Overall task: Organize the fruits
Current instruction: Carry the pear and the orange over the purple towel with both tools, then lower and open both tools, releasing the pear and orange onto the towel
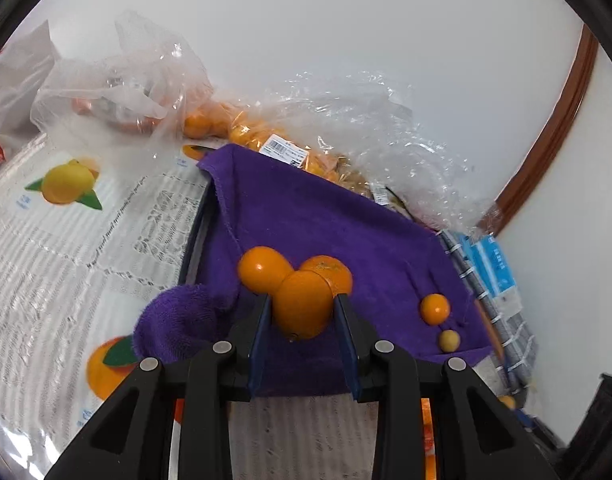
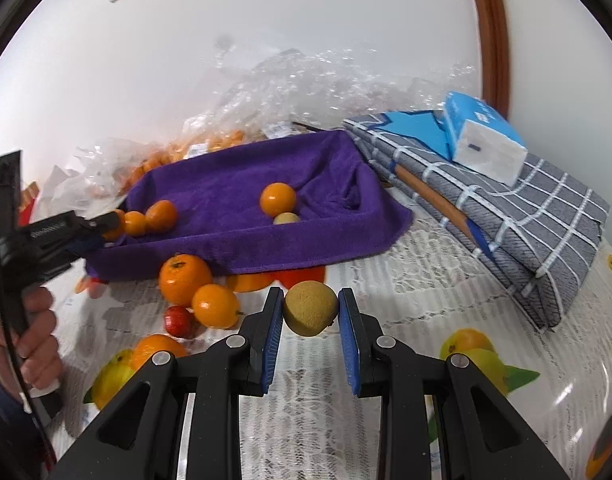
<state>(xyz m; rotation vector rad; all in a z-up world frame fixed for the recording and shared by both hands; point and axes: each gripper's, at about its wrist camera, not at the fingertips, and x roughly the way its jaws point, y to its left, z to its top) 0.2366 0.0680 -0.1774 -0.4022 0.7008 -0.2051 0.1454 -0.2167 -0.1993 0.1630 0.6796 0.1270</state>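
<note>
My left gripper [image 1: 302,310] is shut on an orange [image 1: 302,304] and holds it over the near end of the purple-cloth-lined tray [image 1: 326,216]. Two more oranges [image 1: 262,272] sit just beyond it in the tray, with a small orange [image 1: 435,309] and a small yellowish fruit [image 1: 449,339] at the tray's right. My right gripper [image 2: 311,308] is shut on a brownish-yellow round fruit [image 2: 311,309] above the tablecloth in front of the tray [image 2: 242,196]. The left gripper [image 2: 86,228] shows at the tray's left end in the right wrist view.
Loose oranges [image 2: 184,278], a second one [image 2: 216,305] and a small red fruit [image 2: 179,320] lie on the printed tablecloth left of my right gripper. Clear plastic bags of oranges [image 1: 242,132] lie behind the tray. A folded grey checked cloth [image 2: 506,208] with a tissue pack [image 2: 482,140] lies to the right.
</note>
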